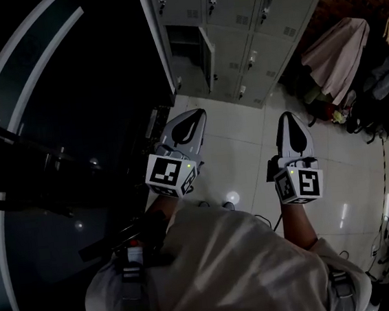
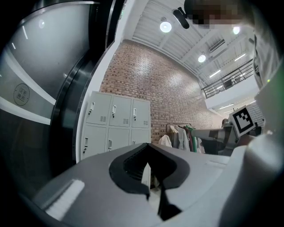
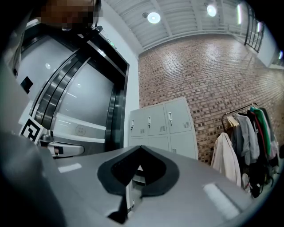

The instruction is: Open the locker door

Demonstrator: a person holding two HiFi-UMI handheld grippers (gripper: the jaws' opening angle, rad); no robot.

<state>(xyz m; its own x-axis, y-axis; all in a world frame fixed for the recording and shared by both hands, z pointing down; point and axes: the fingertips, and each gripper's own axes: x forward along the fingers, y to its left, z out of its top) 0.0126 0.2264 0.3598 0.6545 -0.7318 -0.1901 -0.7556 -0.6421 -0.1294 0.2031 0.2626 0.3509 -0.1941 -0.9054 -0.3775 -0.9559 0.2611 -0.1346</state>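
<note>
A bank of grey lockers stands against the wall ahead. One door in its left column hangs open and the compartment behind it is dark. Both grippers hang over the tiled floor, well short of the lockers. My left gripper is shut with nothing in it, and my right gripper is also shut and empty. In the left gripper view the jaws meet in front of the lockers. The right gripper view has the lockers beyond its closed jaws.
A dark curved glass wall runs along the left, up to the lockers' side. A clothes rack with hanging garments stands at the right against a brick wall. Glossy white floor tiles lie between me and the lockers.
</note>
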